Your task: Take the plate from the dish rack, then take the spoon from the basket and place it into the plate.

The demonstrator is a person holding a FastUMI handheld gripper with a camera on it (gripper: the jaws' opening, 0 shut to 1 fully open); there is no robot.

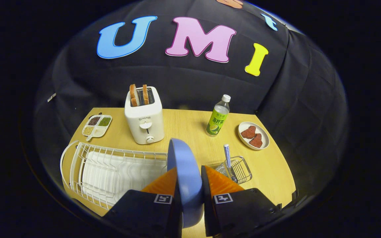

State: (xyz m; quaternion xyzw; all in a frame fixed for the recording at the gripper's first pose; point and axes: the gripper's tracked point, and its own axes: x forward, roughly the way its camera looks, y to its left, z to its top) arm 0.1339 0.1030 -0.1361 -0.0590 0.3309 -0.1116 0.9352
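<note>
A blue plate (pixel 184 172) stands on edge between my two fingers, and my gripper (pixel 189 185) is shut on its rim. It is held above the right end of the white wire dish rack (pixel 104 168). Just right of the fingers sits a small wire basket (pixel 238 168) on the wooden table (pixel 190 129). A spoon (pixel 227 155) with a blue-and-white checked handle stands upright in the basket, its bowl hidden inside.
Beyond the rack stands a white toaster (pixel 145 119) with two bread slices. A green drink bottle (pixel 217 115) is behind the basket. A white plate with two reddish pieces (pixel 253 135) lies at the far right. A divided snack tray (pixel 97 125) sits at the far left.
</note>
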